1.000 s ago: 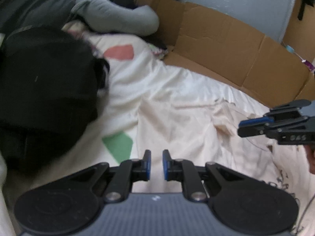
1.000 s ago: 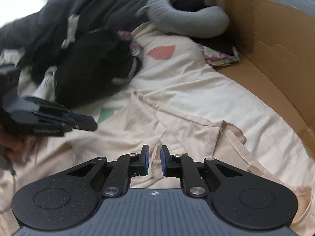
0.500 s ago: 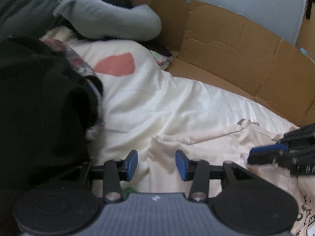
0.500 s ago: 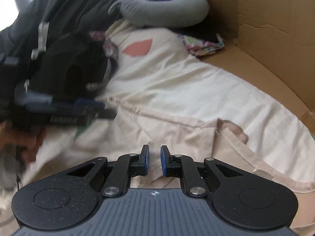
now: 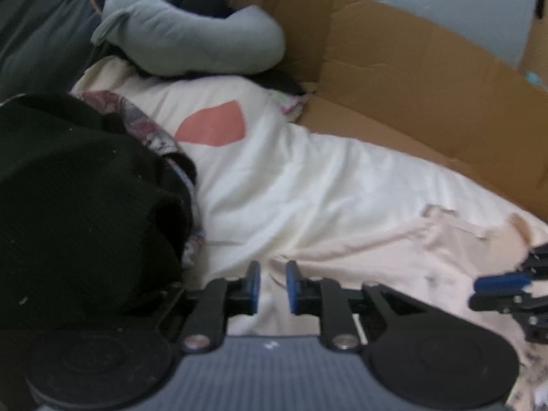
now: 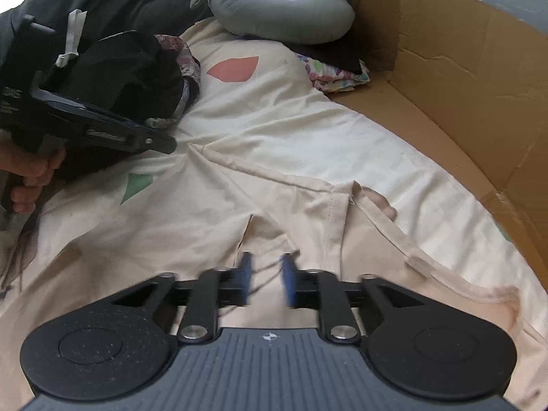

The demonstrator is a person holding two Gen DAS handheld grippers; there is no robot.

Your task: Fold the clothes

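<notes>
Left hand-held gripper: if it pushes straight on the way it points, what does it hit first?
Probably the beige garment: its edge lies just ahead of the left hand-held gripper, whose jaws are closing with nothing pinched yet. Beyond is the cream sheet. Depth is uncertain.

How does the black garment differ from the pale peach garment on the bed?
The black garment sits bunched in a heap at the left; the pale peach garment lies spread nearly flat in front. The black one shows a floral lining, the peach one plain seams. Both rest on the cream sheet.
</notes>
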